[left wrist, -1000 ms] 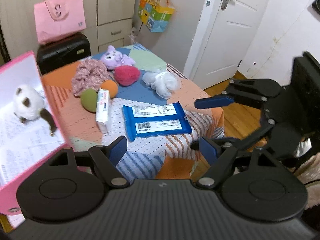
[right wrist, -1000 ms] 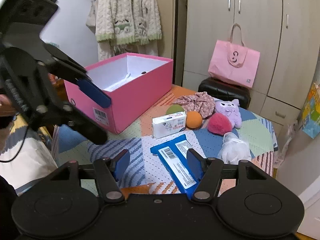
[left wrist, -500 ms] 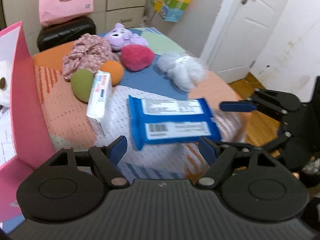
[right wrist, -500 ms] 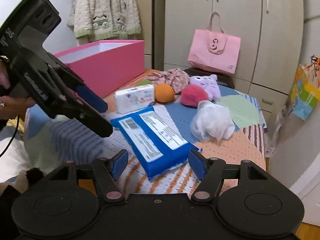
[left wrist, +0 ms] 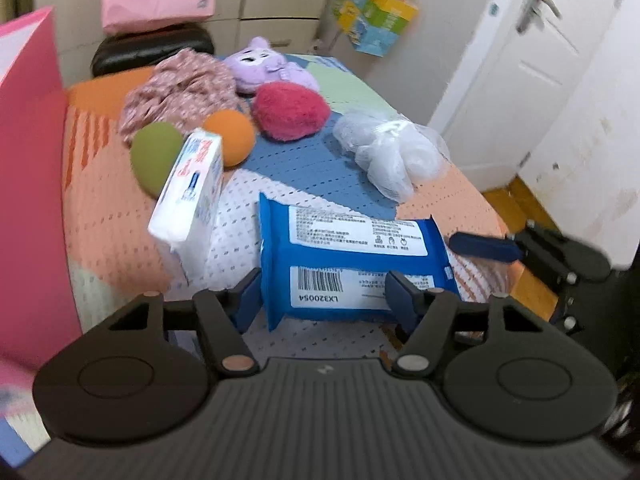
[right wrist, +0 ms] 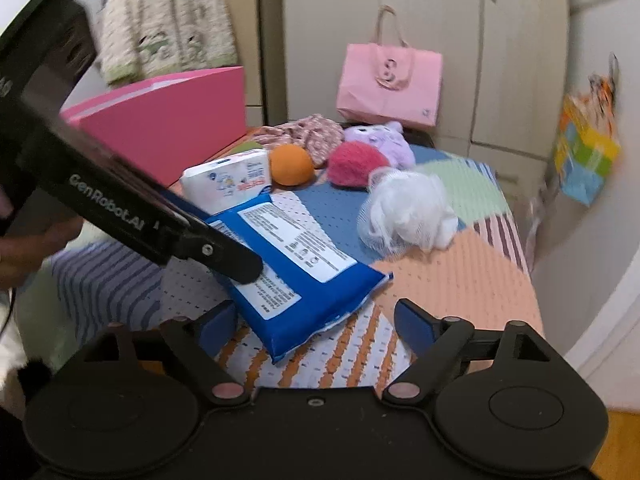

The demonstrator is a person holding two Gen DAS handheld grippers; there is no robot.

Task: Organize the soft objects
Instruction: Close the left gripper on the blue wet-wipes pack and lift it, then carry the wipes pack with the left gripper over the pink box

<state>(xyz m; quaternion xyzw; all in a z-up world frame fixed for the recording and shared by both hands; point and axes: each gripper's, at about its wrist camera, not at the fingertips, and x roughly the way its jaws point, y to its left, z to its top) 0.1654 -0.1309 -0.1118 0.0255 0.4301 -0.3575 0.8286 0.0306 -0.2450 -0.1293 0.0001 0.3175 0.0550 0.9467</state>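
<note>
Fingers (left wrist: 244, 304) of the left gripper (left wrist: 326, 300) spread wide on either side of the blue wipes pack (left wrist: 352, 256), near end of the pack between the blue pads, contact not clear through the blur. Lying flat on the patchwork tablecloth (left wrist: 104, 216). Just left, a white tissue pack (left wrist: 192, 192) standing on edge, touching a green ball (left wrist: 154, 158) and an orange ball (left wrist: 230, 142). Behind those, a floral fabric bundle (left wrist: 180, 88), a purple plush (left wrist: 268, 66) and a red fuzzy pouf (left wrist: 290, 110); farther right, a white mesh sponge (left wrist: 394, 156). At far left, a pink box (left wrist: 28, 160) wall. At right edge, the right gripper (left wrist: 520, 256), one blue pad beside the pack's far corner.

From the right wrist: right gripper (right wrist: 316, 324) spread wide, gripping nothing, near corner of the blue wipes pack (right wrist: 296, 264) lying between its pads. Across the left, the left gripper (right wrist: 224, 254), tip over the pack. Beyond, white tissue pack (right wrist: 226, 180), orange ball (right wrist: 291, 165), red fuzzy pouf (right wrist: 356, 160), purple plush (right wrist: 380, 138), white mesh sponge (right wrist: 408, 210), pink box (right wrist: 168, 124).
</note>
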